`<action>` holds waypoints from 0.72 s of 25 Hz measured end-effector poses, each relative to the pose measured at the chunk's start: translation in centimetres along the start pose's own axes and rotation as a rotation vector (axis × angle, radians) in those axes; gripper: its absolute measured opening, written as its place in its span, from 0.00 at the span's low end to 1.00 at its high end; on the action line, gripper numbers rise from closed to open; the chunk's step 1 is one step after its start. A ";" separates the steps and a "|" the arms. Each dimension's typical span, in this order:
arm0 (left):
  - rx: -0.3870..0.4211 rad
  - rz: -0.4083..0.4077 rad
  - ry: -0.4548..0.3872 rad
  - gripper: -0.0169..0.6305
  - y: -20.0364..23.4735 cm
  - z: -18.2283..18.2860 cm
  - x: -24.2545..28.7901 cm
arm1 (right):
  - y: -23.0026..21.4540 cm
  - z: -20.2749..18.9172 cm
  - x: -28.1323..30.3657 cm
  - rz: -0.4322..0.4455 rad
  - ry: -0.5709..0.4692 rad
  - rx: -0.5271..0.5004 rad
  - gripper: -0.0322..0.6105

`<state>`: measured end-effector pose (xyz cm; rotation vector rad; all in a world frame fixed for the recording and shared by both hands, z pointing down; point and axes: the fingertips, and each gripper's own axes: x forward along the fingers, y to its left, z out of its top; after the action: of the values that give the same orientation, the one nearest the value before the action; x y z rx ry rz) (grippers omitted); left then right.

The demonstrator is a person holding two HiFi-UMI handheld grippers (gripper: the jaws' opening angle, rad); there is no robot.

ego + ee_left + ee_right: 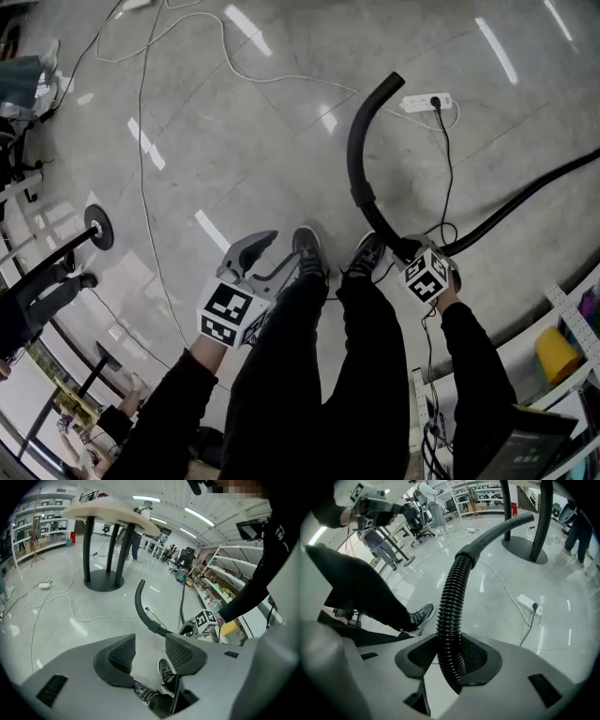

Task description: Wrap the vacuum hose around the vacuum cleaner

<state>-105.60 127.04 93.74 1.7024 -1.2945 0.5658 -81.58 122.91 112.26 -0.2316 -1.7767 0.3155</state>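
- The right claw (pixel 450 654) is clamped on the ribbed stretch of the vacuum hose (pixel 452 597). Both pads press its sides just below the smooth, curved end piece.
- The left claw (pixel 149 654) stands about half open with nothing in it. Only the floor and a shoe (pixel 168 674) show through the gap.
- In the head view the hose rises from the right claw beside the person's right foot. Its stiff end arcs toward the far side, and the long remainder trails off to the right edge.
- The vacuum cleaner shows in no view, so I cannot tell where the winding has to go.
- Slip risk: the ribs are round and smooth. With only one claw holding near the end, the weight of the trailing length could pull or twist the hose through the pads.
- Snag risk: a power strip (pixel 427 101) and a white cable (pixel 141 141) lie on the far floor. A swept hose could hook them and drag them along.
- Trip risk: the hose passes close to the feet, so a loop pulled in carelessly could catch a shoe.
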 end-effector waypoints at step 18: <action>0.278 -0.282 0.060 0.35 -32.2 17.1 -14.8 | 8.0 -8.7 -38.9 -0.106 -0.285 0.131 0.30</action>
<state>-83.64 121.67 61.57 2.0379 -0.9437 0.6448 -64.39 118.68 75.67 0.0025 -2.0315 0.4019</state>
